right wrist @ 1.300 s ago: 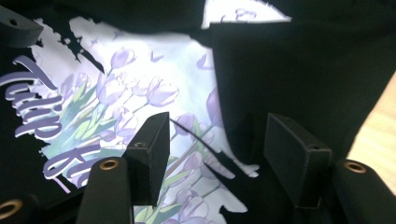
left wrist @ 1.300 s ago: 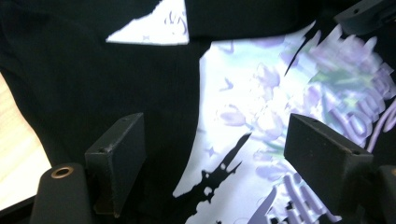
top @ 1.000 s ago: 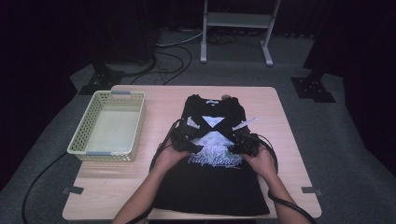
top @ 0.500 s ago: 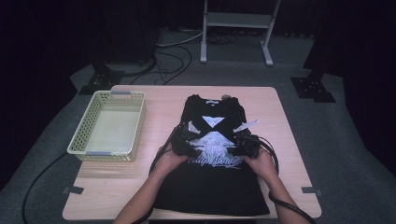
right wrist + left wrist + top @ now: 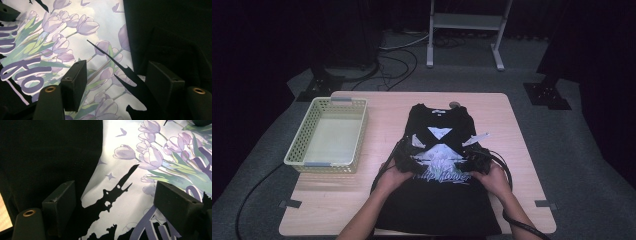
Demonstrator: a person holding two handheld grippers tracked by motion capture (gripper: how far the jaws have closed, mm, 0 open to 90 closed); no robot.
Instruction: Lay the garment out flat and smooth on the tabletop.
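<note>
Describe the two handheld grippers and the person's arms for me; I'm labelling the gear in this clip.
Both grippers, left gripper and right gripper, are black, each with two blocky rectangular black jaws and brass-ringed holes at the base. A black cable loops from the right one. The forearms wear no sleeves.

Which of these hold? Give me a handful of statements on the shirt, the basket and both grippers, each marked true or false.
1. The black T-shirt lies flat on the table. True.
2. The basket holds a folded shirt. False: nothing lies in it.
3. The left gripper is clamped on cloth. False: its jaws stand apart over the print.
4. The right gripper hovers open over the tulip print. True.
5. The basket sits at the shirt's left in the high view. True.
</note>
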